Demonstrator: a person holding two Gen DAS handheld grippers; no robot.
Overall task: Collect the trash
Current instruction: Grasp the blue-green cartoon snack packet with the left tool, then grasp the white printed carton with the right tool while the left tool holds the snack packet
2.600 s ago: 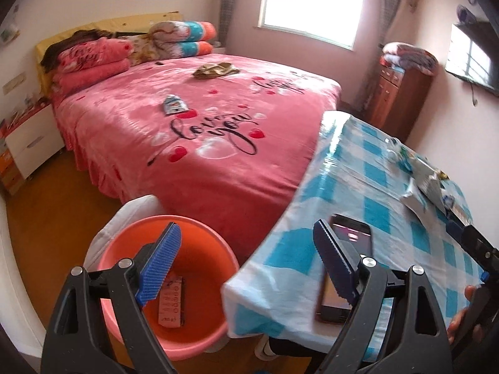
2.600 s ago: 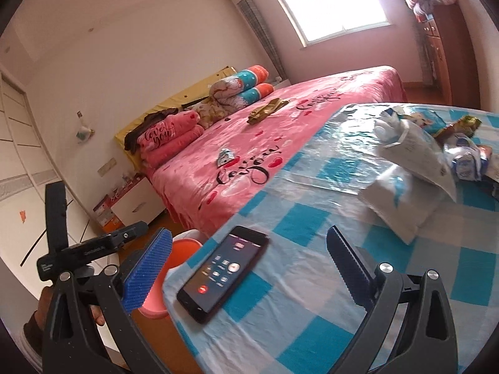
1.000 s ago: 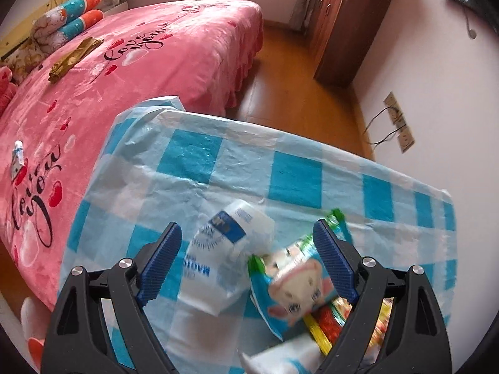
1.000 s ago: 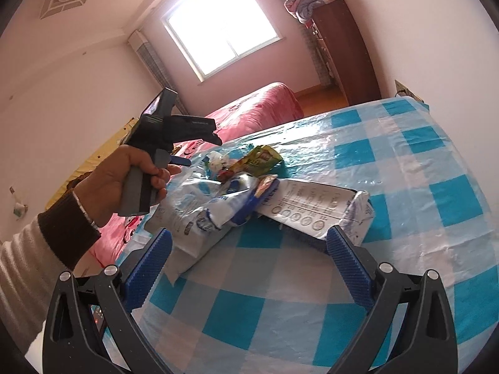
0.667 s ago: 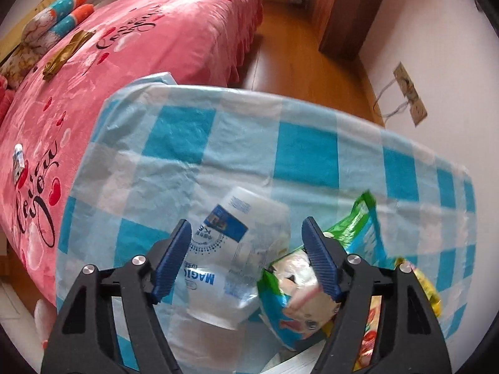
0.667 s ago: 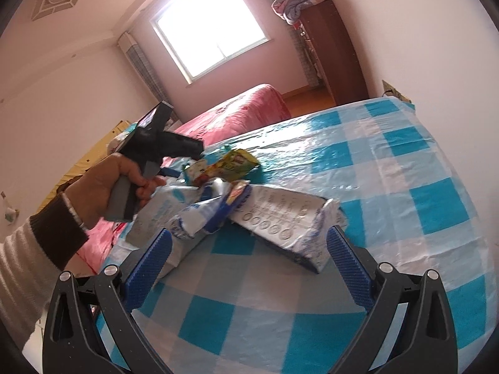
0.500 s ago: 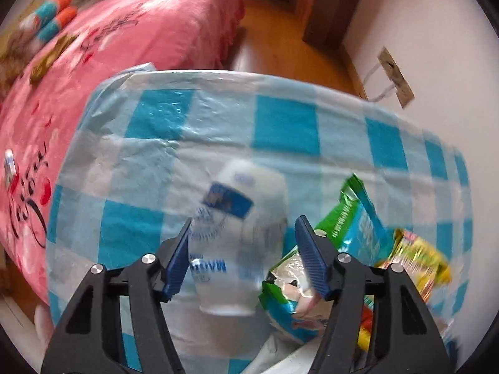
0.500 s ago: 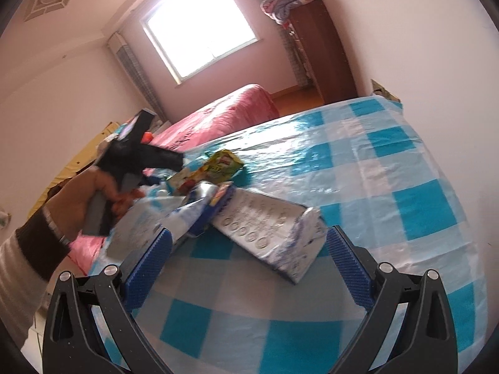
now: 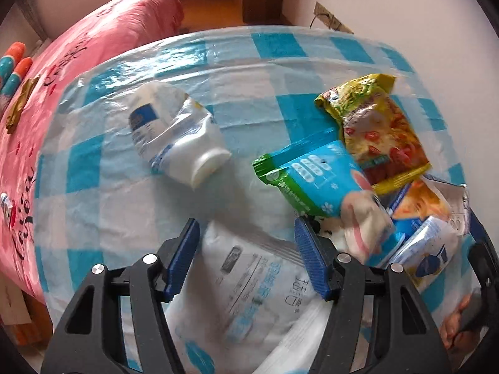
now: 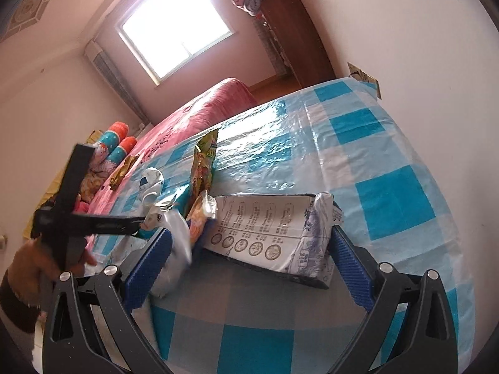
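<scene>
Trash lies on the blue-checked table [image 9: 274, 46]. In the left wrist view, my open left gripper [image 9: 246, 255] hovers over a large white wrapper [image 9: 249, 293]. A crushed white bottle [image 9: 174, 137] lies ahead to the left. A blue-green snack bag [image 9: 315, 180] and a yellow noodle packet [image 9: 377, 127] lie to the right. In the right wrist view, my open right gripper [image 10: 249, 268] straddles a flattened printed carton [image 10: 274, 233]. A silver-white wrapper [image 10: 174, 243] lies by its left pad. The left gripper [image 10: 137, 221] reaches into the pile.
A pink bed [image 9: 62, 71] runs along the table's left side, with rolled pillows [image 10: 115, 143] at its head. A wooden cabinet [image 10: 293, 34] stands by the wall near the window [image 10: 174, 31]. A wall socket [image 9: 327, 21] sits past the table's far edge.
The left gripper has pulled back from the bottle and narrowed, now over the large white wrapper. The right gripper has moved closer, so its pads flank the carton.
</scene>
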